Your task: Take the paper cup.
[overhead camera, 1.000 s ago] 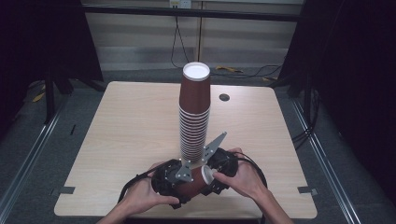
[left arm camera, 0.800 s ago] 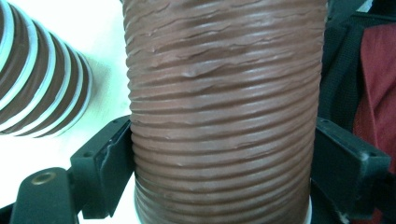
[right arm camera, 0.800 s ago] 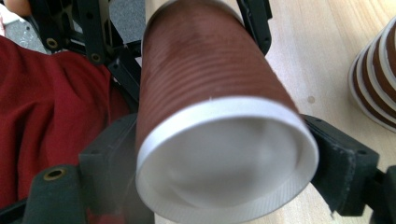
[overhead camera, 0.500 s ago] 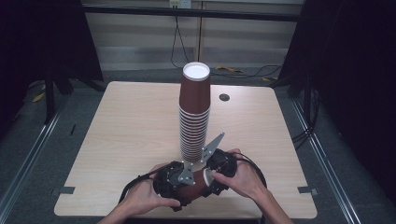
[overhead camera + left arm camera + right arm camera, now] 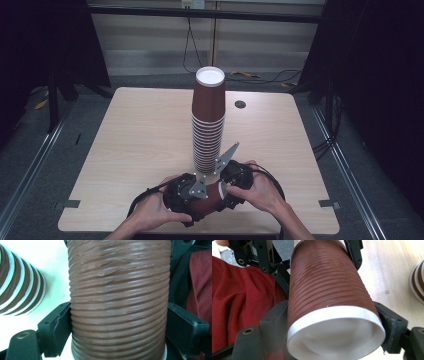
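Observation:
A single brown ribbed paper cup (image 5: 212,197) lies level between my two grippers, just above the table's front edge. My left gripper (image 5: 199,200) is shut on it; in the left gripper view both black pads (image 5: 60,330) press the cup's wall (image 5: 117,297). My right gripper (image 5: 224,192) is shut on the same cup near its white rim (image 5: 337,315), with the left gripper's jaws on the cup's far end. A tall stack of the same cups (image 5: 208,125) stands upside down mid-table, just beyond the grippers.
The light wooden table (image 5: 140,140) has a small dark round spot (image 5: 240,104) behind the stack to the right. Its front edge runs right under the hands. A person's red garment (image 5: 239,305) lies below the cup. Dark floor and metal frames surround the table.

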The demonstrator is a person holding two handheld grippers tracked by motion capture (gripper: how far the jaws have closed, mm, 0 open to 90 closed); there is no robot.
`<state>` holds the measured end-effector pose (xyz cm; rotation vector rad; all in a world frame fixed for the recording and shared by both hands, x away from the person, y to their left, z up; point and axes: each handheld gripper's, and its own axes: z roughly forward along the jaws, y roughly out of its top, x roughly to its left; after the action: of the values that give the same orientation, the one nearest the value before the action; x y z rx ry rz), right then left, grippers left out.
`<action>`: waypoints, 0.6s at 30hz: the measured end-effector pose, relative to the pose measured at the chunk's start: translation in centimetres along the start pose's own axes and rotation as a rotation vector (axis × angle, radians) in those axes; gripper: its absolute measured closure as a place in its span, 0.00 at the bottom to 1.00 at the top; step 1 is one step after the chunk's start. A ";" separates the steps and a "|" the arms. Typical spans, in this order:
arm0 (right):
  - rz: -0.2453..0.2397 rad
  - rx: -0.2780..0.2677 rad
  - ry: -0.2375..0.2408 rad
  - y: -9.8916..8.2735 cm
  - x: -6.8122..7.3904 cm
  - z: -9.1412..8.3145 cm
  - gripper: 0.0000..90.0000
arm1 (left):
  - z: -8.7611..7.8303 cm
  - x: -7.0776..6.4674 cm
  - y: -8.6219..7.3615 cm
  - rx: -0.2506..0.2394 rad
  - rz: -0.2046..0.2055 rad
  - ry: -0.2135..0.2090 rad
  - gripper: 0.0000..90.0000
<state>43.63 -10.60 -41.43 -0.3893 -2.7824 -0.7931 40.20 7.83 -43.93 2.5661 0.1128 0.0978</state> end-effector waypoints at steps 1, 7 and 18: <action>-0.001 -0.002 -0.002 0.0 0.0 0.0 0.25 | -0.1 0.1 0.0 0.004 0.002 -0.005 0.16; 0.002 -0.014 0.003 0.0 -0.1 0.0 0.25 | -0.2 0.2 -0.3 -0.021 -0.007 -0.013 0.14; 0.013 -0.020 -0.013 0.0 0.1 -0.5 0.25 | -0.9 0.7 -0.7 -0.108 -0.023 -0.019 0.12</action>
<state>43.58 -10.81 -40.98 -0.4168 -2.7835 -0.8185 40.74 8.91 -43.52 2.4569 0.1262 0.0687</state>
